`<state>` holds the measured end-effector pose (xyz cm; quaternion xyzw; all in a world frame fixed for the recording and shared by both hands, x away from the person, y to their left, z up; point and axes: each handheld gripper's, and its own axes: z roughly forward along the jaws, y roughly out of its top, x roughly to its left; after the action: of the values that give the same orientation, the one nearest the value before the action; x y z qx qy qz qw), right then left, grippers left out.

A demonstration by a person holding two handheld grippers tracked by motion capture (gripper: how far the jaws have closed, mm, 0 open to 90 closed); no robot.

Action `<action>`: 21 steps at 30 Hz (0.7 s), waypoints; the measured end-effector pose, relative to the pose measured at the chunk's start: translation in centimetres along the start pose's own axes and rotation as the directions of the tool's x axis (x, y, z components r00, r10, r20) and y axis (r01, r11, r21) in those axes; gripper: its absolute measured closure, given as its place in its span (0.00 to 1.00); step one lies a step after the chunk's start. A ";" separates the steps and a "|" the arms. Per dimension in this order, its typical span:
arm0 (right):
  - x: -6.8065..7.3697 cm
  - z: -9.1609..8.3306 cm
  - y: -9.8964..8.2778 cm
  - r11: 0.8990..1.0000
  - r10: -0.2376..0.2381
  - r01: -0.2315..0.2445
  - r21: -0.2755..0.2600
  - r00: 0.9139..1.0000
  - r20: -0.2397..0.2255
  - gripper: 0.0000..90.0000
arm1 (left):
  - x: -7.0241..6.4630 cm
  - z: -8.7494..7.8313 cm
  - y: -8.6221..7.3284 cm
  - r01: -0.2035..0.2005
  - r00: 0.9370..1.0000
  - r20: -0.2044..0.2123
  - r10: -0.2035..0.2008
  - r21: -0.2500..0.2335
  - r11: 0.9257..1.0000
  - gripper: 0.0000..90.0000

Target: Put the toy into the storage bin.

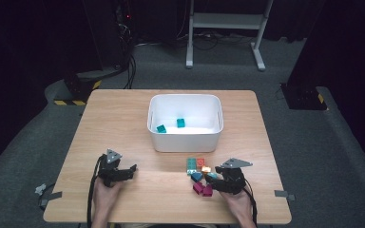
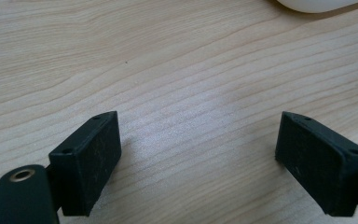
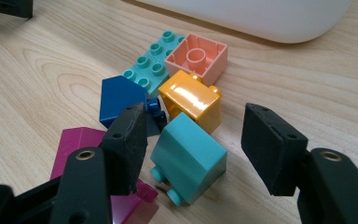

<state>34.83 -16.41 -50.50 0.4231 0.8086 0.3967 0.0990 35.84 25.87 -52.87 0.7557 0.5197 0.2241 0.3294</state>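
Observation:
A cluster of toy bricks lies on the wooden table (image 1: 171,194) in front of a white bin (image 1: 185,137). My right gripper (image 3: 196,135) stands open over the cluster, its jaws either side of a turquoise brick (image 3: 189,156) that lies on its side, with gaps on both sides. Around it lie an orange brick (image 3: 191,100), a dark blue brick (image 3: 121,98), a magenta brick (image 3: 77,149), a teal studded brick (image 3: 151,67) and an upturned salmon brick (image 3: 196,58). My left gripper (image 2: 198,140) rests open on bare wood at the front left (image 1: 128,172), nothing between its jaws.
Two teal bricks (image 1: 161,128) (image 1: 180,122) lie inside the bin. The bin's rounded wall (image 3: 261,16) stands just behind the cluster. Bare tabletop stretches between the two grippers and along the left side. Cables trail from both grippers over the front edge.

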 end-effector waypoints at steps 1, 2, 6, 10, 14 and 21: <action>0.0 0.1 0.0 1.000 0.004 -0.004 0.003 1.000 0.001 0.45 | 0.0 0.0 0.0 0.000 1.000 0.000 0.000 0.000 1.000 0.16; -0.1 0.2 -0.1 1.000 0.001 -0.001 0.003 1.000 0.002 0.45 | 0.0 0.0 0.0 0.000 1.000 0.000 0.000 0.000 1.000 0.16; -0.2 0.3 -0.2 1.000 -0.002 0.002 0.012 1.000 0.011 0.46 | 0.0 0.0 0.0 0.000 1.000 0.000 0.000 0.000 1.000 0.16; -0.4 0.3 -0.4 1.000 0.003 -0.003 0.017 1.000 0.021 0.46 | 0.0 0.0 0.0 -0.001 1.000 0.000 0.001 0.000 1.000 0.16; -0.7 0.2 -0.7 1.000 0.007 -0.008 0.018 0.999 0.036 0.46 | 0.0 0.0 0.0 0.000 1.000 0.000 0.000 0.000 1.000 0.16; -1.1 0.0 -1.0 1.000 0.016 -0.017 0.019 0.999 0.049 0.50 | 0.0 0.0 0.0 0.000 1.000 0.000 0.000 0.000 1.000 0.16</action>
<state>34.95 -17.53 -51.40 0.4403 0.8061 0.3794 0.1112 35.84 25.87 -52.87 0.7558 0.5197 0.2241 0.3294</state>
